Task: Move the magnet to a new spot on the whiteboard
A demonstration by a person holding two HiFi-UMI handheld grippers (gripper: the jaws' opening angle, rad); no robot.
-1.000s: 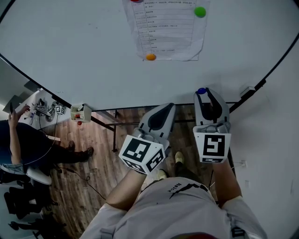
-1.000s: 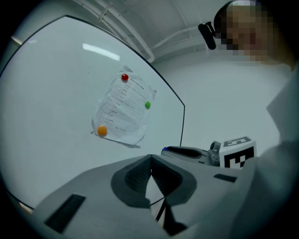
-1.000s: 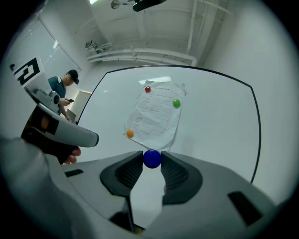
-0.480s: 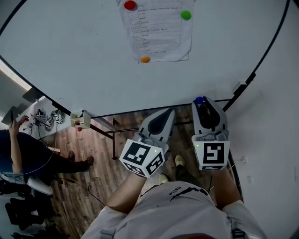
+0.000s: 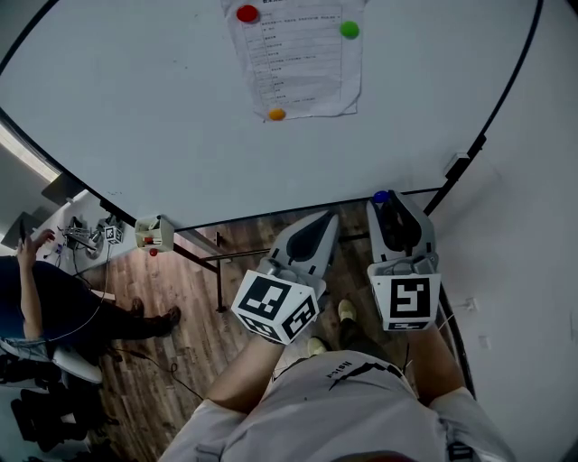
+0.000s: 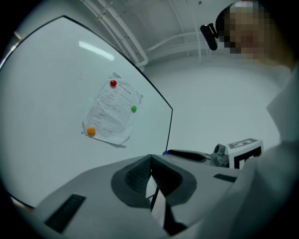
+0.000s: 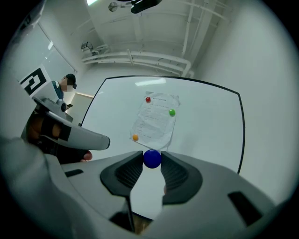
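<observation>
Whiteboard point(image 5: 163, 117) fills the upper head view, its dark frame curving down the right side. Wood floor point(image 5: 181, 325) shows below it, with a seated person point(image 5: 41, 298) at a desk on the far left.

A printed sheet point(image 5: 302, 59) hangs near the top of the board. It is pinned by a red magnet point(image 5: 247, 13) at its upper left, a green magnet point(image 5: 349, 29) at its upper right and an orange magnet point(image 5: 277, 115) at its lower left.

Your left gripper point(image 5: 327, 217) is held low, in front of the board's bottom edge. Its jaws are pressed together with nothing between them.

Your right gripper point(image 5: 384, 200) sits just beside it to the right. Its jaws are clamped on the blue magnet point(image 7: 152, 158), held at the very tips.

The blue magnet is seen at the board's lower frame, below and right of the sheet, well apart from the other three.
</observation>
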